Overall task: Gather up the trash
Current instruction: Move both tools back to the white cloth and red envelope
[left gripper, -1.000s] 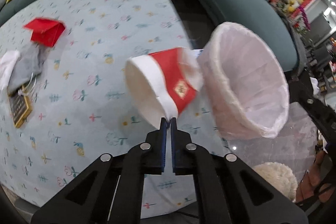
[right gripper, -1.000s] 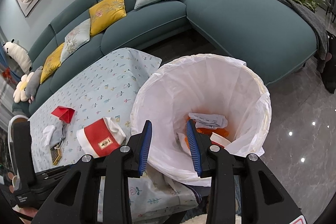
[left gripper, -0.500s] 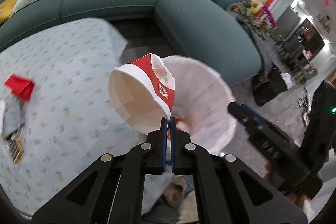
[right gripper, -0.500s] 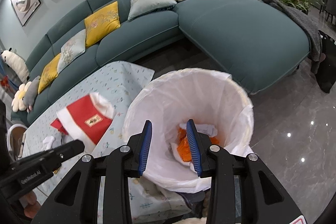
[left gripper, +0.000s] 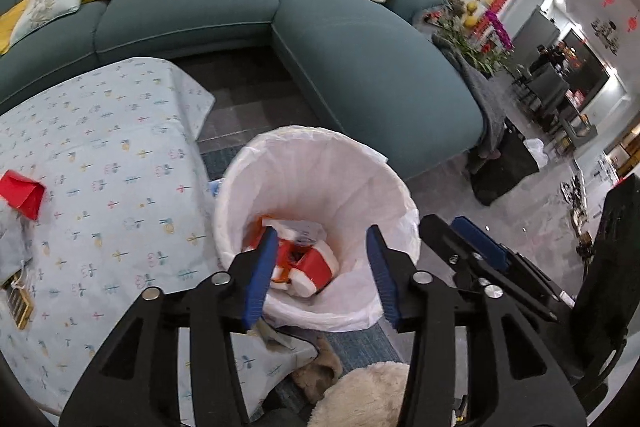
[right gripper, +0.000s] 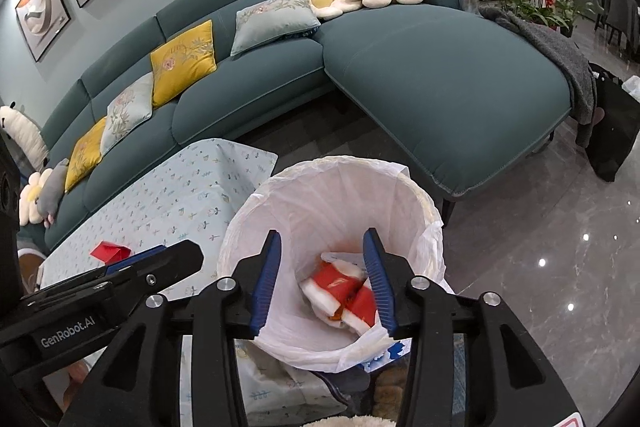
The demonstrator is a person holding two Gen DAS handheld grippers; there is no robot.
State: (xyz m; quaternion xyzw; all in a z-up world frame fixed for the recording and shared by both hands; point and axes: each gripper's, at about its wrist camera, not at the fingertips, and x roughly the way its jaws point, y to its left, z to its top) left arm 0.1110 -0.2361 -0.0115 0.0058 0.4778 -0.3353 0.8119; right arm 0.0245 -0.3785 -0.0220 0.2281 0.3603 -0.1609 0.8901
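You are at the drop itself: the red-and-white paper cup [left gripper: 308, 267] now lies inside the round white-lined waste bin [left gripper: 320, 155], on top of the orange and white scraps already at its bottom. Your left gripper [left gripper: 320, 267] hangs above the bin's mouth; its jaws have just been opening and stand apart with nothing between them. Your right gripper [right gripper: 322, 277] hovers over the same bin from the other side, its jaws also just opened a little further and empty, gripping neither liner nor rim. Judging from the scene, the next move is to swing the left gripper away from the bin to the bench with the pale blue flowered cloth [left gripper: 100, 155], where a folded red paper piece [left gripper: 22, 193] sits well off from the bin near the cloth's far-left side. That calls for a low, level approach and a narrow pinch on the thin paper. Beside it lie a grey cloth [left gripper: 10, 243] and a small dark gold-edged object [left gripper: 16, 301]; what those are I cannot tell, so keep clear of them. A cream fluffy item [left gripper: 368, 395] lies on the floor just below the bin, and the teal sofa [left gripper: 360, 67] curves behind it.
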